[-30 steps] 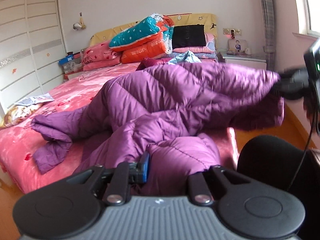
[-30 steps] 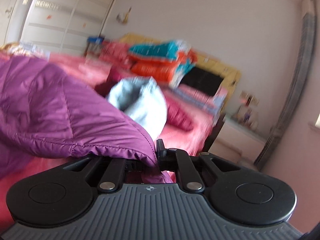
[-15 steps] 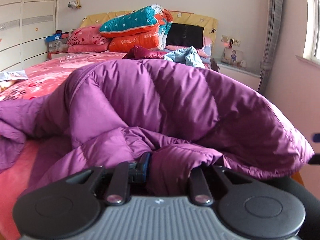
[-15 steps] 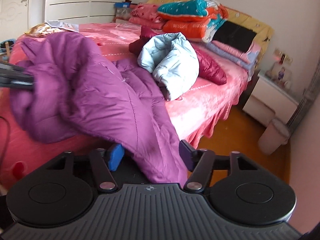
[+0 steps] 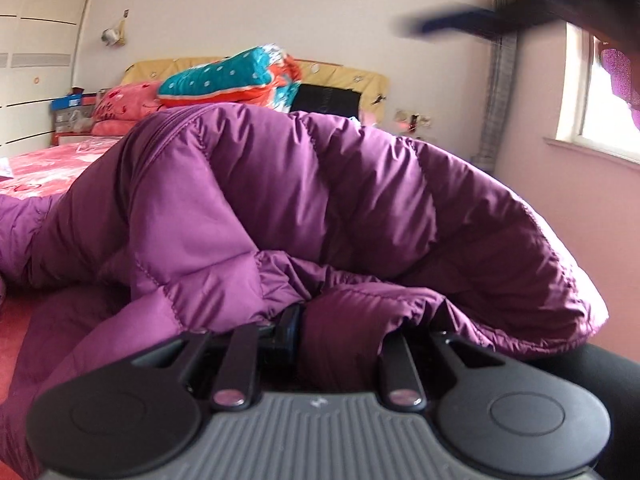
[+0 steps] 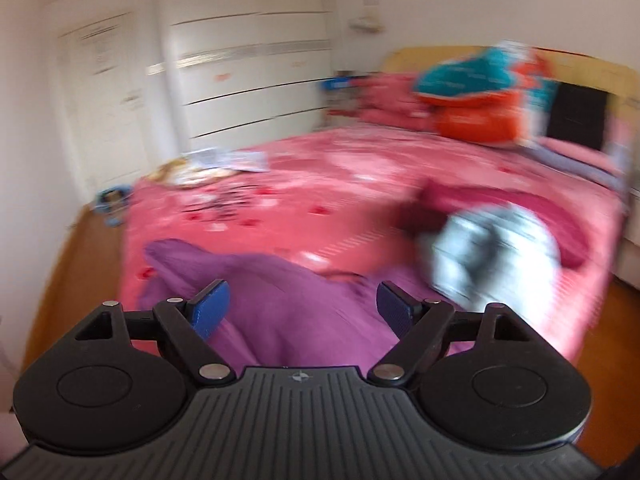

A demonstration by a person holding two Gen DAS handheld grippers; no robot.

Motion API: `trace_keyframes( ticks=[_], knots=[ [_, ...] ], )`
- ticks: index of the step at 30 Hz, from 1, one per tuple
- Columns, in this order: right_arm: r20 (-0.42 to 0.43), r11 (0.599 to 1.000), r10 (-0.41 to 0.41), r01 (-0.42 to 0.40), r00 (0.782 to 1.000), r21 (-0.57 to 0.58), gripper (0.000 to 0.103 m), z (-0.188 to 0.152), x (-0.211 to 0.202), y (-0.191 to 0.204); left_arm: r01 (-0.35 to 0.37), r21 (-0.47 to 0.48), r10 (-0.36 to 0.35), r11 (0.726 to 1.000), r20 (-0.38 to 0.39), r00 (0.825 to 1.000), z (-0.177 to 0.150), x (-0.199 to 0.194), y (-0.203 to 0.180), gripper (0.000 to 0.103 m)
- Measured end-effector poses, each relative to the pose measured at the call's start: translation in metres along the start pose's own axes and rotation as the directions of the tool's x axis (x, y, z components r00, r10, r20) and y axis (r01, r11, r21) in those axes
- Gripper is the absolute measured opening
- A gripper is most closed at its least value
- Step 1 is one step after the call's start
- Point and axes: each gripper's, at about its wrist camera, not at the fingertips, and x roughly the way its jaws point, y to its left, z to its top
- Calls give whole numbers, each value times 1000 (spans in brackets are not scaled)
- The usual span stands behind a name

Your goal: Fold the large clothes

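Note:
A large purple padded coat (image 5: pixel 280 200) lies heaped on the near end of the pink bed (image 5: pixel 36 168), filling the left wrist view. My left gripper (image 5: pixel 340 344) is shut on a thick fold of the purple coat, which bulges out between its fingers. In the blurred right wrist view my right gripper (image 6: pixel 304 308) hangs above the coat (image 6: pixel 288 308); its jaws are opening wide with nothing between its blue pads (image 6: pixel 210 308). The right gripper also shows as a dark blur at the top right of the left wrist view.
A light blue jacket (image 6: pixel 496 252) and a dark red garment (image 6: pixel 520 204) lie on the bed's right side. Pillows and folded quilts (image 5: pixel 232 76) are stacked at the headboard. White wardrobes (image 6: pixel 248 64) stand on the left, papers (image 6: pixel 216 164) at the far corner, wooden floor around.
My right gripper let go of the purple coat's edge, opened wide and swung up and away. The coat dropped onto the bed. My left gripper sank lower, still clamped on its fold.

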Motion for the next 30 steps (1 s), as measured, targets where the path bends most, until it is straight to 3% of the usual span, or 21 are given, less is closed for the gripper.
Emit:
trace_keyframes(
  ticks=[4, 8, 10, 12, 15, 22, 24, 25, 26, 29, 30],
  knots=[
    [-133, 980, 146, -162, 980, -119, 103, 26, 105, 28, 38, 7, -38, 999, 22, 999, -6, -6, 6, 19],
    [-215, 904, 116, -192, 970, -382, 103, 33, 195, 71, 62, 34, -63, 997, 33, 997, -9, -7, 8, 19],
    [-279, 872, 114, -230, 954, -431, 103, 33, 234, 84, 71, 32, -72, 997, 31, 997, -10, -7, 11, 19],
    [-342, 843, 133, -287, 930, -454, 103, 33, 266, 95, 78, 26, -78, 997, 29, 996, -11, -7, 13, 19],
    [-394, 777, 112, -328, 912, -537, 103, 30, 301, 115, 97, 10, -97, 995, 29, 995, -8, -5, 17, 19],
    [-486, 704, 74, -390, 871, -594, 103, 1, 356, 151, 127, -12, -127, 992, 22, 992, -11, 4, 27, 19],
    [-468, 701, 34, -355, 883, -619, 82, -11, 363, 155, 129, -14, -129, 992, 19, 991, -9, 3, 31, 19],
    [-464, 707, 24, -343, 885, -618, 60, -14, 365, 157, 128, -16, -128, 992, 17, 992, -8, 2, 33, 19],
    [-449, 713, 20, -328, 893, -620, 48, -17, 365, 158, 126, -19, -126, 992, 14, 992, -7, 3, 33, 19],
    [-355, 710, -14, -240, 935, -662, 25, -21, 360, 163, 113, -32, -113, 993, 14, 994, -4, 4, 33, 18],
    [-319, 718, -24, -205, 948, -665, 22, -18, 356, 162, 109, -40, -108, 993, 16, 994, -4, 3, 35, 18]
  ],
)
